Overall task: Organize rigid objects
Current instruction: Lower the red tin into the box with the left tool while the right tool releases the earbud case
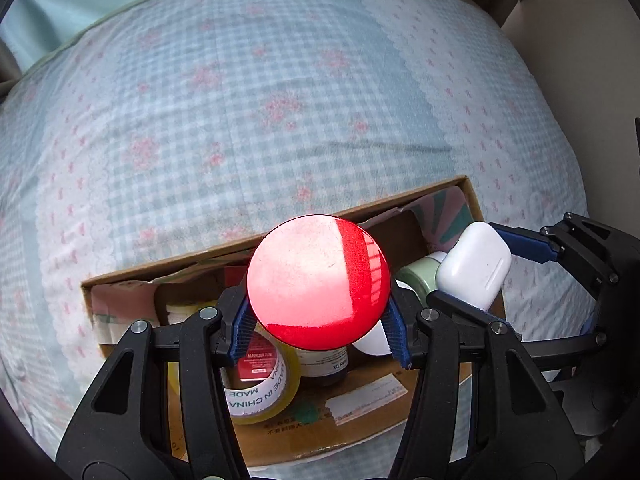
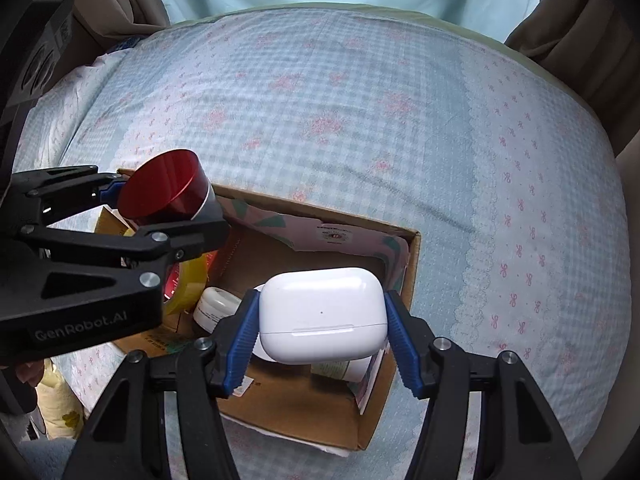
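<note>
Both grippers are up over the cardboard box on the bed, and both are loaded: the left gripper has its blue pads clamped on a jar with a glossy red lid, while the right gripper pinches a white earbuds case across its sides. Below them the box holds a roll of yellow tape toward its left end, a dark bottle beside it, and a white-lidded jar (the floor under the case is partly hidden). My guess is they're about to set these down inside, so go one at a time, lower each over bare cardboard, and part the fingers only once the thing rests, since those two grippers are close enough to knock.
</note>
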Available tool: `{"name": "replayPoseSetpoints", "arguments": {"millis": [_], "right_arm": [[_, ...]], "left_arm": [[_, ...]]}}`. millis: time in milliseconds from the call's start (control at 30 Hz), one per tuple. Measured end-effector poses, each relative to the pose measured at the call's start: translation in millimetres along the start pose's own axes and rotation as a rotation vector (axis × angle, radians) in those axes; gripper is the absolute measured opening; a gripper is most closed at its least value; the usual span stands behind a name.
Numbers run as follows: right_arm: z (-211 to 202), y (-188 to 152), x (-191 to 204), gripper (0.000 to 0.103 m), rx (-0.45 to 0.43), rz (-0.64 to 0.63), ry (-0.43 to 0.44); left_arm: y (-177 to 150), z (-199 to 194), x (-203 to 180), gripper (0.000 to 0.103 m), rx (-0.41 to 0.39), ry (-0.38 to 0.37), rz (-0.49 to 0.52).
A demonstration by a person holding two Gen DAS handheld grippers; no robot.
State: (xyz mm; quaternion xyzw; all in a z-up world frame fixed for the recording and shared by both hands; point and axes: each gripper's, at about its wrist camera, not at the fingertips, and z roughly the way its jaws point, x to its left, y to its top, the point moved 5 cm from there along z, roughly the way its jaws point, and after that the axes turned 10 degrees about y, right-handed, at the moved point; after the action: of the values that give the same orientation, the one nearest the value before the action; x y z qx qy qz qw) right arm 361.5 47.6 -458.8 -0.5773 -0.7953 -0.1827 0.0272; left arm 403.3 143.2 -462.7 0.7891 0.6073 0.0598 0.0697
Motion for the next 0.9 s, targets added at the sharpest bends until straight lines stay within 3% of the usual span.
{"name": "replayPoseSetpoints", "arguments": {"millis": [167, 367, 433, 467, 500, 633, 900], "right_arm": [[23, 3, 4, 0.056, 0.036, -0.116, -0.004], [30, 5, 0, 0.057, 0.014, -0.133, 0.014], [31, 4, 0, 0.062, 0.028, -0.119, 0.065], [34, 1, 1, 0.084, 0.058, -0.113, 0.1], [35, -1, 0, 0.103, 0.072, -0.112, 0.11], [30, -13, 2, 0.103, 0.062, -0.119, 0.107], [2, -17, 6, 0.103, 0.007, -0.054, 0.08]], "left_arm": [[-1, 26, -1, 0.05, 0.073, 0.01, 0.024], [0, 34, -2, 0.051, 0.132, 0.008, 0.039], [1, 27, -1, 0.088, 0.119, -0.009, 0.033], [3, 21, 0, 0.102, 0.095, -0.023, 0.026], [4, 15, 1, 0.103, 0.081, -0.032, 0.023], [4, 6, 9, 0.103, 0.067, 0.006, 0.02], [-6, -28, 27, 0.103, 0.021, 0.007, -0.035]]}}
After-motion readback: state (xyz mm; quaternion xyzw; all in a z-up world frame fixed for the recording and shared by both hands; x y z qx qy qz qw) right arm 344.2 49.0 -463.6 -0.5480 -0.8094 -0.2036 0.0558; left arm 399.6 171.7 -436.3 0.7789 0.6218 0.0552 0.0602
